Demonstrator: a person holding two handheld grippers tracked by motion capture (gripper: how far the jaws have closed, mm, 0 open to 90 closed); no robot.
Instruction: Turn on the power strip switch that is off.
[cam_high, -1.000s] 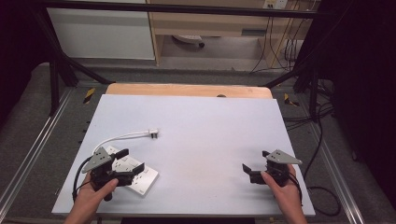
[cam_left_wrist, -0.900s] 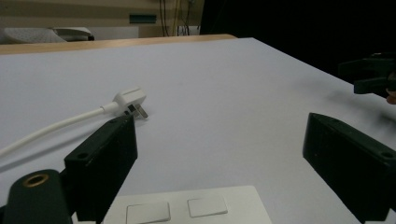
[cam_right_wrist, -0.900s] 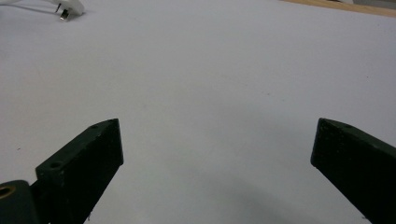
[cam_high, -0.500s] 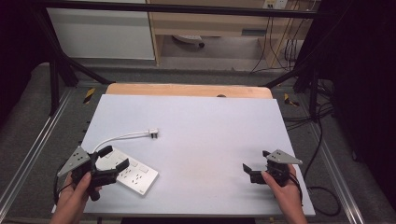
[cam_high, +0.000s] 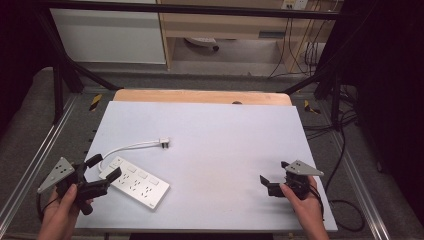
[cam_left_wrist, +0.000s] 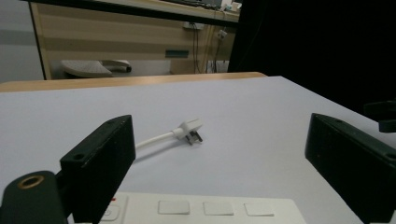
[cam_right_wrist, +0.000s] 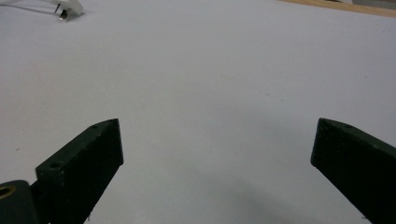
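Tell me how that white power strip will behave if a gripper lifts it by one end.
The power strip looks like a flat, rigid bar, so it should stay stiff and hardly roll. Its smooth casing may slip between jaws. Its cord curves loosely to the plug, so that end would probably trail and drag behind.

Your L gripper (cam_high: 103, 169) sits jaws apart just left of the power strip (cam_high: 135, 182); plug (cam_high: 163, 143) lies beyond; R gripper (cam_high: 270, 183) spread, well apart.
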